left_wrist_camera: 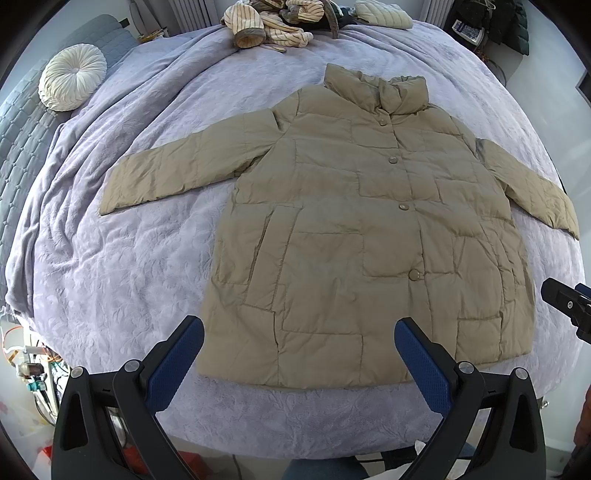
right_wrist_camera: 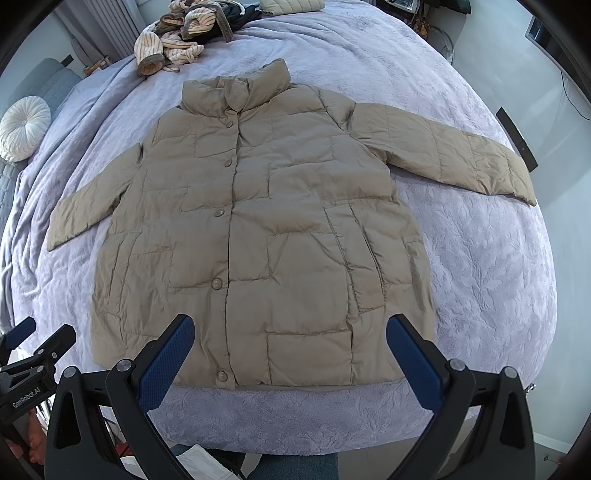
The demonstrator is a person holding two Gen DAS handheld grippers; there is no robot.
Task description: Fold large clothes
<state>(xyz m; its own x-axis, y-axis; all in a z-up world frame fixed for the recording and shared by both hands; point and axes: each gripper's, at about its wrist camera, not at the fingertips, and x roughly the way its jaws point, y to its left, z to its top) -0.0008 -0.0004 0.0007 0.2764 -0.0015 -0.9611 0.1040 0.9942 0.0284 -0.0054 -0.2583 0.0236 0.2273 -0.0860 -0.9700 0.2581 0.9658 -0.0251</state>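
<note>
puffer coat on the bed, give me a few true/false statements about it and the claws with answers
1. The tan coat lies flat, front up, sleeves spread. True.
2. The left claw grips the hem. False: it is open and holds nothing.
3. The right claw is open. True.
4. The coat is unbuttoned and open. False: the front is closed along its buttons.
5. A striped garment pile lies beyond the collar. True.
</note>
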